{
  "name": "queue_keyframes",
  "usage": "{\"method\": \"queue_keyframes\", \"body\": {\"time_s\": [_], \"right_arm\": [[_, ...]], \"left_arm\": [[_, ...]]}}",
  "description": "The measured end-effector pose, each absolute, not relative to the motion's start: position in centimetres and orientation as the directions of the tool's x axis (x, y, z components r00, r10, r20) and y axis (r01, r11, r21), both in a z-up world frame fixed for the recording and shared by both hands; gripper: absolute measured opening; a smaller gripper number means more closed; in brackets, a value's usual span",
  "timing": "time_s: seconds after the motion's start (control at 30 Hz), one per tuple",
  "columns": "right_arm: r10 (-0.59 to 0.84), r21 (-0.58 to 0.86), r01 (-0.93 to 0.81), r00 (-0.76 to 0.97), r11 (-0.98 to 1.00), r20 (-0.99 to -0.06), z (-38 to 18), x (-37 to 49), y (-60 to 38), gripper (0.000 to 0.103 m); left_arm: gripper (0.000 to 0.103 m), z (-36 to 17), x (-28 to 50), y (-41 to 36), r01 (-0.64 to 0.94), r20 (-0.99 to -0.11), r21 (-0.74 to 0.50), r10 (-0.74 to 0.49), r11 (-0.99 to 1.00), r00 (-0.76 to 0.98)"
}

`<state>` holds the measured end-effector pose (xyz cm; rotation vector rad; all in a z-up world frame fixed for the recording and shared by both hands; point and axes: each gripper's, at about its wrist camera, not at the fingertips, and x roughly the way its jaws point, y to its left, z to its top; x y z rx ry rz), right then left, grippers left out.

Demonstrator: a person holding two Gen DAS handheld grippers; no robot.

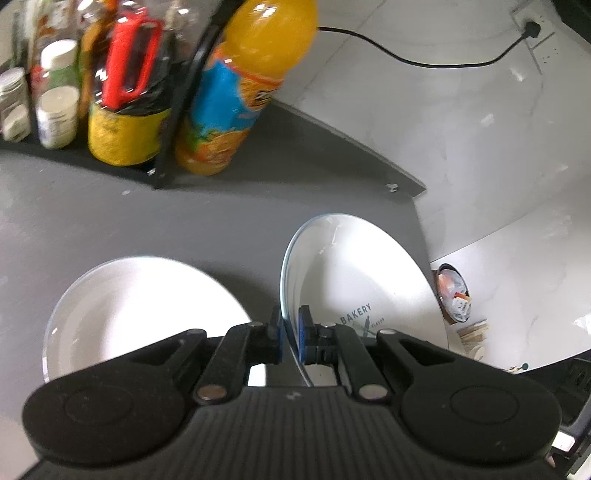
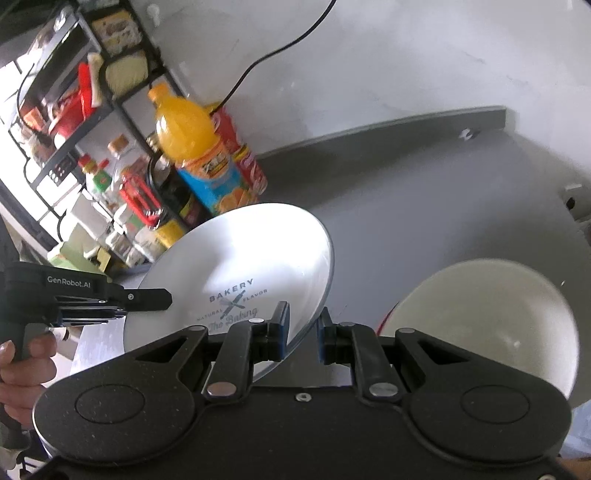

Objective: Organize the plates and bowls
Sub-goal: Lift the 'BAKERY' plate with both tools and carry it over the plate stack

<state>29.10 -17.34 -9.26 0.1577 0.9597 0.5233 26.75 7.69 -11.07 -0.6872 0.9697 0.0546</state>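
The left claw (image 1: 291, 334) is clamped on the rim of a white plate (image 1: 354, 280) printed with "BAKERY", its blue pads (image 1: 305, 334) pressed to either face of the edge at lower centre of the left wrist view. The plate stands tilted, nearly on edge, rising from the claw toward the middle right of the frame, above the grey bench (image 1: 155, 221). In the right wrist view the same plate (image 2: 240, 266) fills the centre, and the left claw (image 2: 147, 297) grips its rim from the left edge of the frame, held by a hand (image 2: 22, 365) at lower left.

The right claw (image 2: 302, 334) straddles the plate's lower right rim at lower centre of its view. Its jaws are parted, with a gap showing between the rim and the right pad (image 2: 322, 339), so it is not clamping.

A white bowl (image 1: 140, 306) sits on the bench just left of the left claw; in the right wrist view it (image 2: 487, 317) lies at lower right.

Further out, an orange drink bottle (image 1: 240, 92) stands beside a black rack (image 1: 177, 122) of jars and bottles at upper left. A black cable (image 1: 424, 61) runs along the pale wall to a plug (image 1: 532, 27) at upper right.
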Motion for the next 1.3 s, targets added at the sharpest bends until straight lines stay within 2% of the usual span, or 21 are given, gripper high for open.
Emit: {"method": "queue_keyframes", "body": {"time_s": [0.8,1.3], "right_arm": [[0.485,0.328,-0.411,0.371,0.851,-0.792,-13.4,25.4,-10.0,0.015],[0.444,0.293,-0.423,0.321,0.858,-0.837,-16.3,23.9,-6.3,0.015]], "left_arm": [[0.006,-15.4,21.2,13.7,-0.452,-0.830,-0.466,-0.200,0.760,0.521],[0.009,-18.5,20.2,15.6,-0.477,-0.884,-0.374,-0.150,0.795,0.442]]}}
